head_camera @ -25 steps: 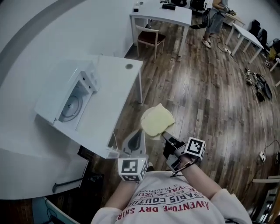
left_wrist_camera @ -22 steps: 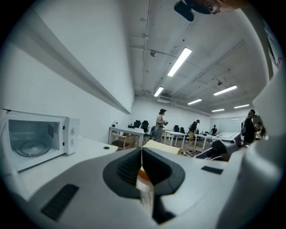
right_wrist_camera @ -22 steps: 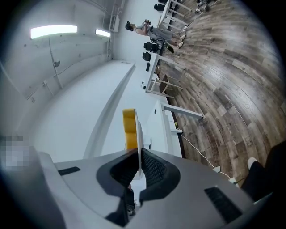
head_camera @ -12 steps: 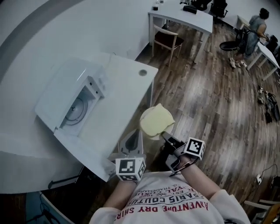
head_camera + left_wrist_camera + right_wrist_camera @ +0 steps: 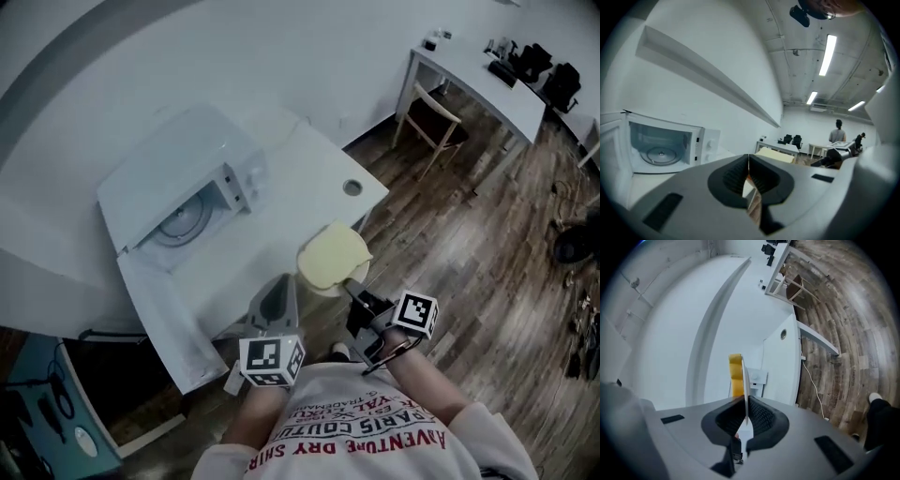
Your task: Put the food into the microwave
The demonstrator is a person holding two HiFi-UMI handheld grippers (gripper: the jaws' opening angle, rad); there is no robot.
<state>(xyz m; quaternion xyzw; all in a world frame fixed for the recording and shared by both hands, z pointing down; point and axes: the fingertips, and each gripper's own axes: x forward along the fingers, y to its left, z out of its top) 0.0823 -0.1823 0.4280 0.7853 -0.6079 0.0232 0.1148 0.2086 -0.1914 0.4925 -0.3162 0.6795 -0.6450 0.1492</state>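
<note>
A white plate (image 5: 330, 262) with a pale yellow slab of food (image 5: 735, 375) is clamped by its rim in my right gripper (image 5: 355, 287), which is shut on it; the plate (image 5: 746, 385) shows edge-on between the pads. My left gripper (image 5: 275, 302) is shut with nothing in it, its jaws touching (image 5: 748, 172), beside the plate on the left. The white microwave (image 5: 178, 192) stands on the white table (image 5: 314, 173) ahead and left, door (image 5: 164, 319) swung open, glass turntable (image 5: 660, 153) visible inside. The plate hangs over the table's near corner.
A round cable hole (image 5: 352, 187) sits in the table's right end. A wooden chair (image 5: 430, 117) and another white desk (image 5: 478, 80) stand further back on the wood floor. A person (image 5: 838, 133) stands far off in the room. A wall runs behind the microwave.
The whole view has swung toward the table: the microwave and table have come nearer and more central. Both grippers travelled with it, the plate still clamped in the right one.
</note>
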